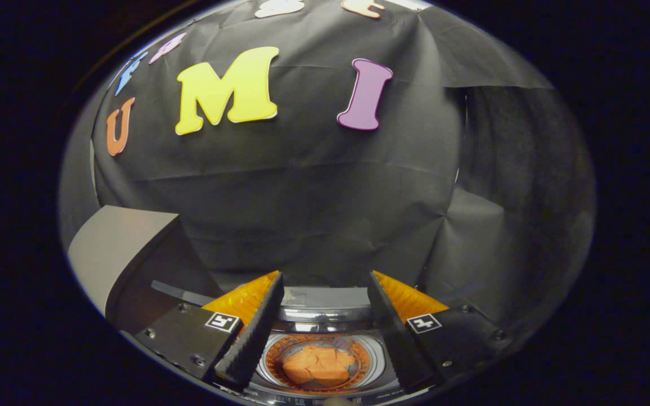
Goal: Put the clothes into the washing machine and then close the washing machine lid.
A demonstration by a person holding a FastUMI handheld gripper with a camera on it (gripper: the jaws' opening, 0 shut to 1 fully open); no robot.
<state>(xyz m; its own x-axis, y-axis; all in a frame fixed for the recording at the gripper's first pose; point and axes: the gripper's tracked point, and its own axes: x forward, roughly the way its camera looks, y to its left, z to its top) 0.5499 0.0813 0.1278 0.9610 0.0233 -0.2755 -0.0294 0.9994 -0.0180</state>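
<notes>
From the claw's own camera I look forward along the two fingers, and the claw (325, 304) stands wide, its black ribbed pads spread well apart with nothing between them and nothing pressed by either one. The left finger (251, 332) and the right finger (392, 332) each show an orange backing behind the black pad and a small square black-and-white marker on the black block at the base. Between the fingers and below them I see the washing machine (325, 389), looked at from above, with its round drum mouth open. Inside the drum lies the orange piece of clothing (318, 365), bunched into a crumpled heap on the drum's floor, ringed by the shiny metal rim of the tub. I cannot tell what kind of garment it is. The cloth sits well apart from both fingers, lower than their tips, framed in the gap between them. Beyond the drum, just ahead of the fingertips, runs the grey back edge of the machine's top. To the left of the left finger rises the washing machine lid (116, 254), a pale grey panel standing up and tilted, so the opening is not covered. Behind everything hangs the booth's black cloth wall (313, 214), creased and folded, with a darker recess to the right.
</notes>
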